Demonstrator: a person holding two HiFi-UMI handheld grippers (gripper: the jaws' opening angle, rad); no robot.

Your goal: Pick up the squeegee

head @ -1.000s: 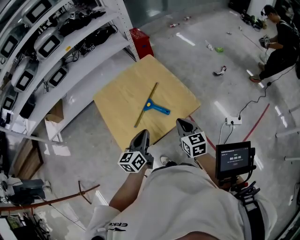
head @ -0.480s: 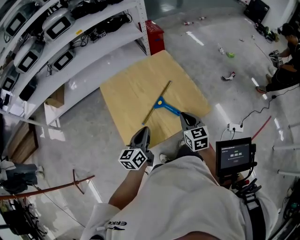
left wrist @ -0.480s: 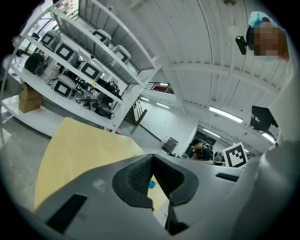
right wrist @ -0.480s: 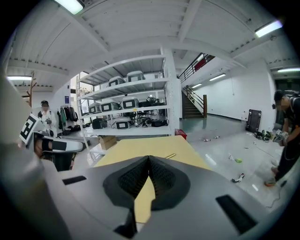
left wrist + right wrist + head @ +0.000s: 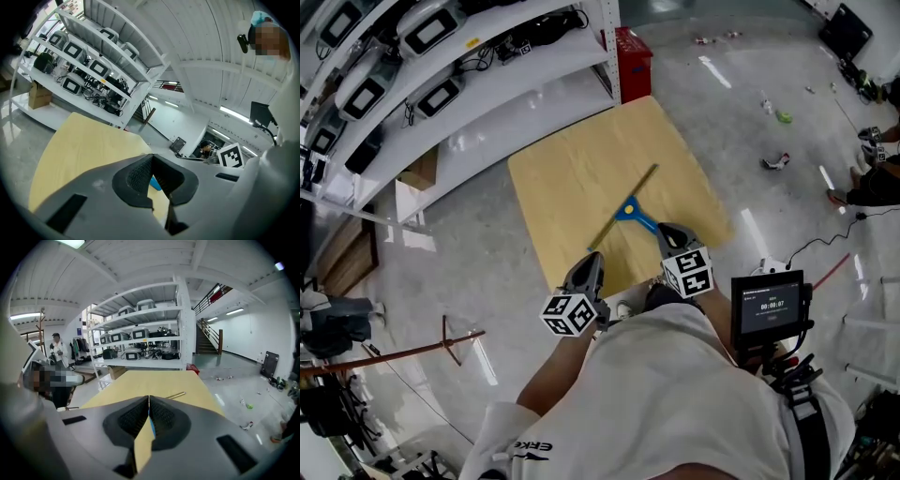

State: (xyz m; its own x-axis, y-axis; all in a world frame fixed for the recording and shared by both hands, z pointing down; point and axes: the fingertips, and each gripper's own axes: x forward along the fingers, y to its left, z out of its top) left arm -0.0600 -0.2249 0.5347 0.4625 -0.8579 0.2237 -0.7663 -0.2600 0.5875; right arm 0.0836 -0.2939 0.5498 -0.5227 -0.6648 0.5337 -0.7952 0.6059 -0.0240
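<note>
The squeegee [image 5: 626, 208], laid flat on the wooden worktop [image 5: 572, 169] just ahead of the right gripper [image 5: 667, 234], is judged light and stiff, best taken by its blue handle [image 5: 639, 220]; the fingers of that and the left gripper [image 5: 587, 267] are seen closed, empty.

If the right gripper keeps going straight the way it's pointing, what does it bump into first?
Most likely the squeegee. The right gripper has its jaws shut and points slightly downward at the squeegee's blue handle, which lies just ahead on the wooden board. Depth is hard to judge, so it might touch the board first.
</note>
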